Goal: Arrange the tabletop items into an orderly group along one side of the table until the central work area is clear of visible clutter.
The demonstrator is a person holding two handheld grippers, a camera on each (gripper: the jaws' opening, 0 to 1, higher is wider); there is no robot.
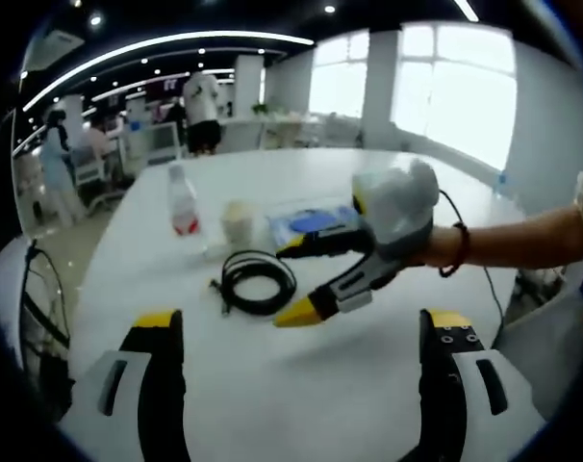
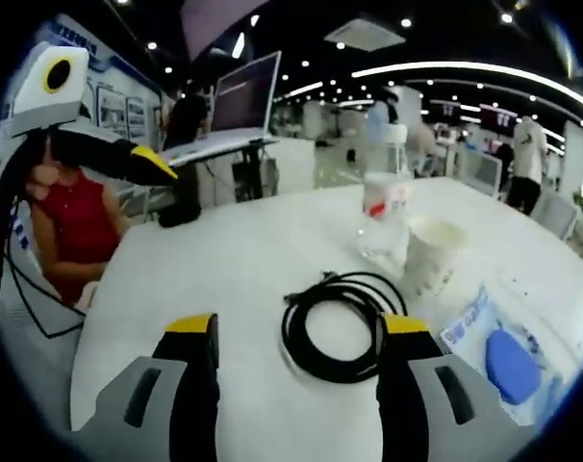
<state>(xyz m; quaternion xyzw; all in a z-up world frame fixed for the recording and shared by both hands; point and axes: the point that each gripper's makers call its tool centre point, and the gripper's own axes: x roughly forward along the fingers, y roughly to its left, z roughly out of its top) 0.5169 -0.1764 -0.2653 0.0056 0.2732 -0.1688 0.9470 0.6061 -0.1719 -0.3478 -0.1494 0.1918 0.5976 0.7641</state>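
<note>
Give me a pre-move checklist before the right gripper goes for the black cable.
1. Right gripper jaws open: ok.
2. Coiled black cable lies between and just ahead of the jaws: ok.
3. Nothing resting on the cable: ok.
4. Paper cup and water bottle upright beyond the cable, apart from it: ok.
5. Left gripper open, empty and back from the cable: ok.
6. Blue packet clear of the cable: ok.

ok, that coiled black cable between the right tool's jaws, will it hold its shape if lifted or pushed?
Probably not. The black cable lies as a loose coil with no tie visible, so lifting one strand would likely let the loops sag and unwind. It looks thin and light; pushed across the smooth white table, it should slide but deform. Its free plug end may trail behind.
</note>
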